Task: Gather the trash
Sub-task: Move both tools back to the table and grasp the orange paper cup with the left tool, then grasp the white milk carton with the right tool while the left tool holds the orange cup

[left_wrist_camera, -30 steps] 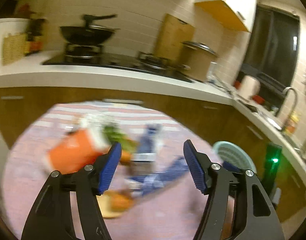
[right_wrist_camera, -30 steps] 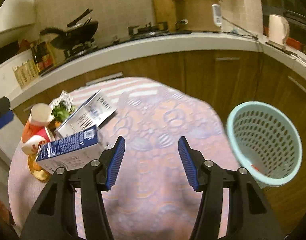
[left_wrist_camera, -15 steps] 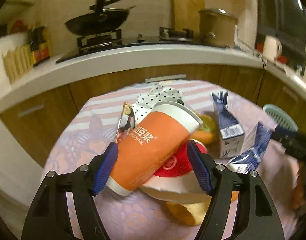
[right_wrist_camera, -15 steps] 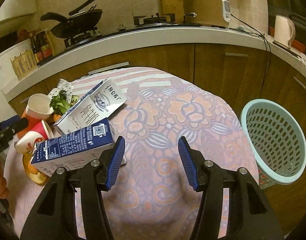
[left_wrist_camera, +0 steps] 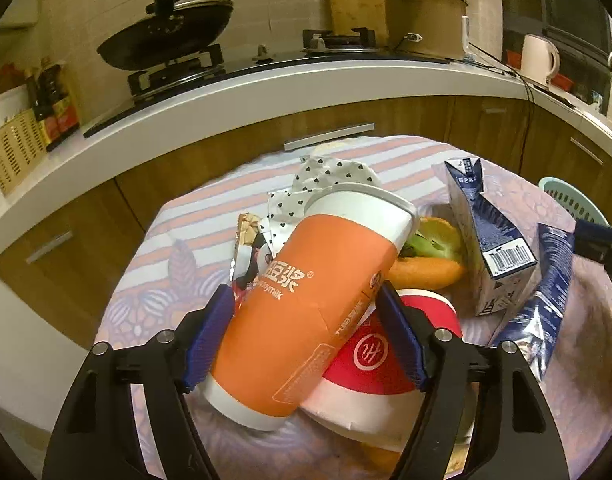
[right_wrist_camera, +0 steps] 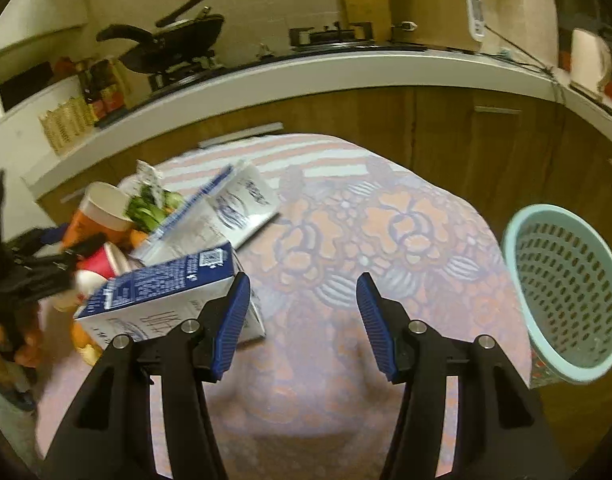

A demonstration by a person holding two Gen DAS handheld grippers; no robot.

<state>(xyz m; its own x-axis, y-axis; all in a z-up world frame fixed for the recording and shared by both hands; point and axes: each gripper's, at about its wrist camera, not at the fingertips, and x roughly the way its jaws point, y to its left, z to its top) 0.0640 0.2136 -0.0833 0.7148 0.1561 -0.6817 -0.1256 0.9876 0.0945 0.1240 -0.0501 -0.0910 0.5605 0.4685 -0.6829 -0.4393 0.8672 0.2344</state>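
While straddling one orange cup (left_wrist_camera: pixel 326 260) atop the worktop (right_wrist_camera: pixel 386 240) pile, left tongs (left_wrist_camera: pixel 304 290) just been opening, not clamped. Right tongs (right_wrist_camera: pixel 302 312) half open, empty. Also one red cup (left_wrist_camera: pixel 386 348), two cartons (left_wrist_camera: pixel 490 240), one basket (right_wrist_camera: pixel 566 292) off right.

A tall orange paper cup (left_wrist_camera: pixel 318 304) lies tilted atop a red-and-white paper bowl (left_wrist_camera: pixel 380 364), beside blue-and-white milk cartons (left_wrist_camera: pixel 492 240).

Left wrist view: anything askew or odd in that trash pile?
Yes. The orange soy milk cup lies tipped over, leaning on the red paper cup, itself on its side. The blue milk carton stands with its top torn open. No liquid spill visible on the tablecloth.
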